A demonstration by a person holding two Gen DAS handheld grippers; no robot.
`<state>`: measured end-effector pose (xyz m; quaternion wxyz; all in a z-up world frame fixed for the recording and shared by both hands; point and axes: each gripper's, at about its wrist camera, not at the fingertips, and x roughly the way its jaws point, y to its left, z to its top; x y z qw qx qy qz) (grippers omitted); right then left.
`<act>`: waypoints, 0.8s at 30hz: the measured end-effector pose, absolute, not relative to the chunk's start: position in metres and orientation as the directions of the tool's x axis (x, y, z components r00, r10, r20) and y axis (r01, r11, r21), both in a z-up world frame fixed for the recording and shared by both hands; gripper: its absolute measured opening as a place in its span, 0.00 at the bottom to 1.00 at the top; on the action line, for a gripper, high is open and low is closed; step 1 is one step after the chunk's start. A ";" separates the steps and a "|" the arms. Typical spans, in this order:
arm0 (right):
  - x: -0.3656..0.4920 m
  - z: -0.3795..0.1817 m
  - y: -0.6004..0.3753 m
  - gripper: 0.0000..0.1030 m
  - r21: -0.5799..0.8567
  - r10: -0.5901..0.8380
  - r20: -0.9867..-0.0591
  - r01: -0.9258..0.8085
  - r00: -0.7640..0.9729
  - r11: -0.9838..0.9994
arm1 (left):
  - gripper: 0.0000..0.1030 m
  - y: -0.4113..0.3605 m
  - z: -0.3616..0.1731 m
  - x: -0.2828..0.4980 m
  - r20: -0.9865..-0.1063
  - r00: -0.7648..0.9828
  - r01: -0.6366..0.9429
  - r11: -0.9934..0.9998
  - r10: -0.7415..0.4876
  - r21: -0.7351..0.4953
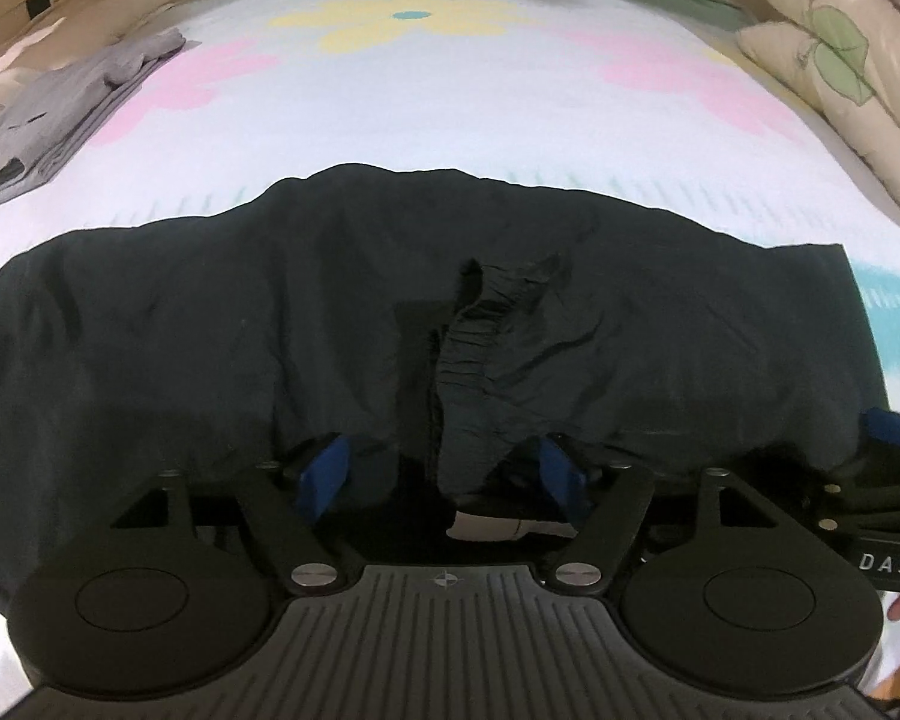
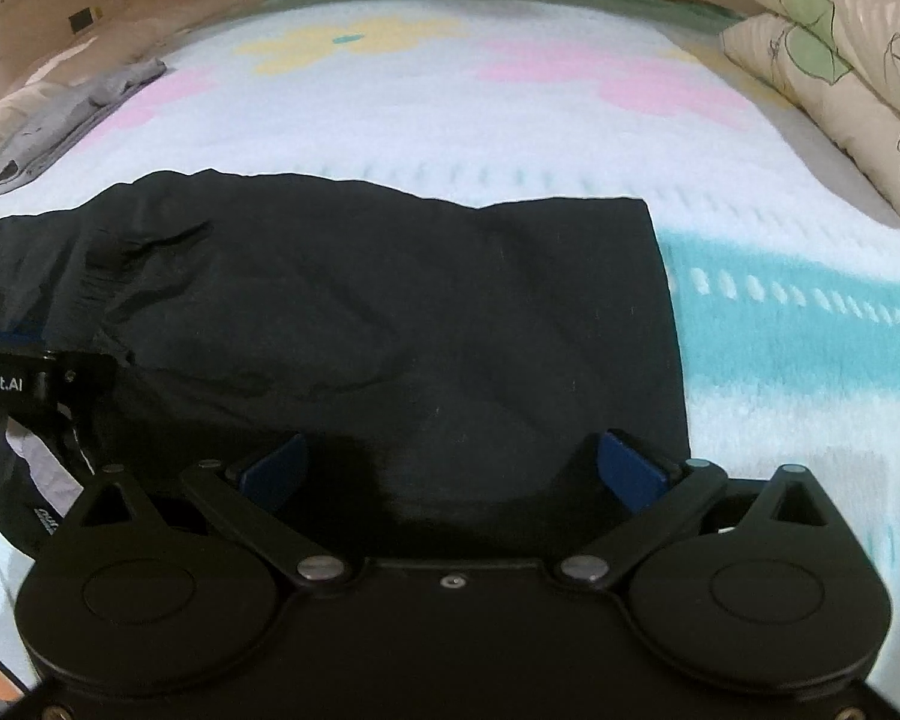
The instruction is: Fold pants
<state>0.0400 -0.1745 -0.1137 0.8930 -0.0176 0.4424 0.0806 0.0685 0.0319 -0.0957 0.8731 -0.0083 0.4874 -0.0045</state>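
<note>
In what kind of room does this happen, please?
Probably a bedroom: the black pants lie on a bed with a flowered blanket, pillows at one side, and folded grey clothes beyond.

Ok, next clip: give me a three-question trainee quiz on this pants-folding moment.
1. True or false: the black pants lie on a floral blanket.
2. Which side of the blanket holds the grey folded clothes? A) person's left B) person's right
3. Fill in: both the left gripper and the right gripper have their jaws ____.

Key: 1 true; 2 A; 3 open.
</note>
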 end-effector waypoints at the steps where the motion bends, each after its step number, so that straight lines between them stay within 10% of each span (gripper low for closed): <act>1: 0.041 -0.113 -0.175 1.00 0.044 0.129 -0.798 -0.157 0.588 0.987 | 0.68 0.032 -0.096 0.068 -0.850 0.527 0.000 1.000 -0.017 -0.020; 20: 0.024 -0.107 -0.154 1.00 0.046 0.178 -0.846 -0.264 0.503 0.963 | 0.68 0.042 -0.083 0.046 -0.864 0.503 0.084 0.996 -0.021 0.024; 24: 0.023 -0.107 -0.156 1.00 0.052 0.183 -0.847 -0.265 0.500 0.963 | 0.67 0.033 -0.050 0.040 -0.758 0.652 0.083 0.995 -0.009 0.059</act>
